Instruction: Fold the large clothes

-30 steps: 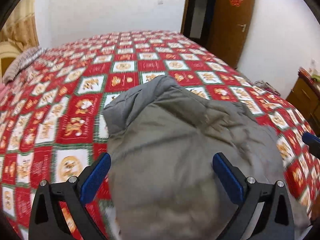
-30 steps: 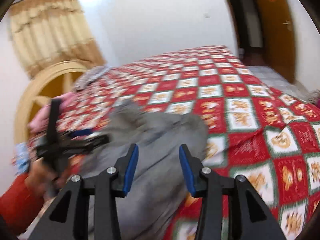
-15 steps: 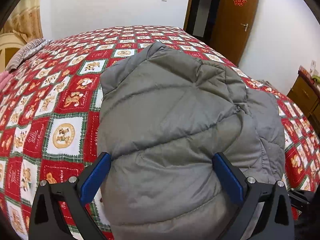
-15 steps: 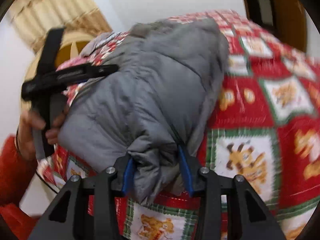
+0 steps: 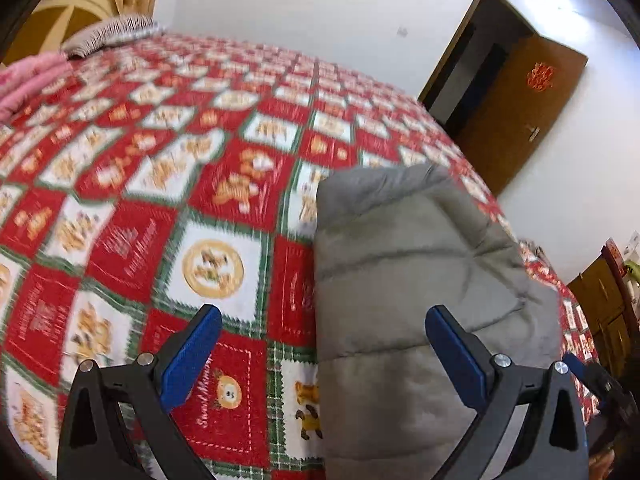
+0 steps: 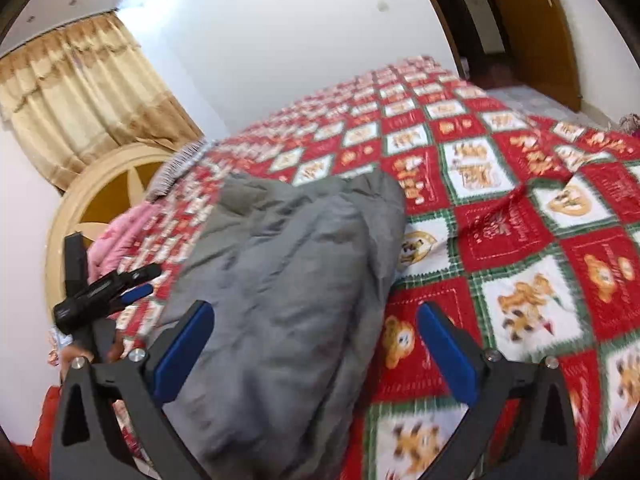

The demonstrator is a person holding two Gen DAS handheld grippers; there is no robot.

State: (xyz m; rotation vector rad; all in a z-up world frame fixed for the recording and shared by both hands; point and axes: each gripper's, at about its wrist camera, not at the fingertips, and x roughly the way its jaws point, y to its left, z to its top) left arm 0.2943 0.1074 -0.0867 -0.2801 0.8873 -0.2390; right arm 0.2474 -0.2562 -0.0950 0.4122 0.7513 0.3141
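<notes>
Jacket [image 5: 416, 280] folded on bed [image 5: 200, 200], long axis running away from me. Left gripper [image 5: 320, 354] and right gripper [image 6: 316, 352] both released, empty; jacket lies between them, right slightly nearer.

The left gripper [image 5: 323, 338] has its 2 blue-padded fingers [image 5: 191, 354] spread wide, holding nothing. The folded grey padded jacket [image 5: 416, 292] lies on the red patterned bedspread [image 5: 132, 208], beneath the right-hand finger.

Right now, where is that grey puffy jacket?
The grey jacket lies folded on the red patterned bedspread near the bed's front edge, right of centre in the left wrist view, between both open grippers.
</notes>
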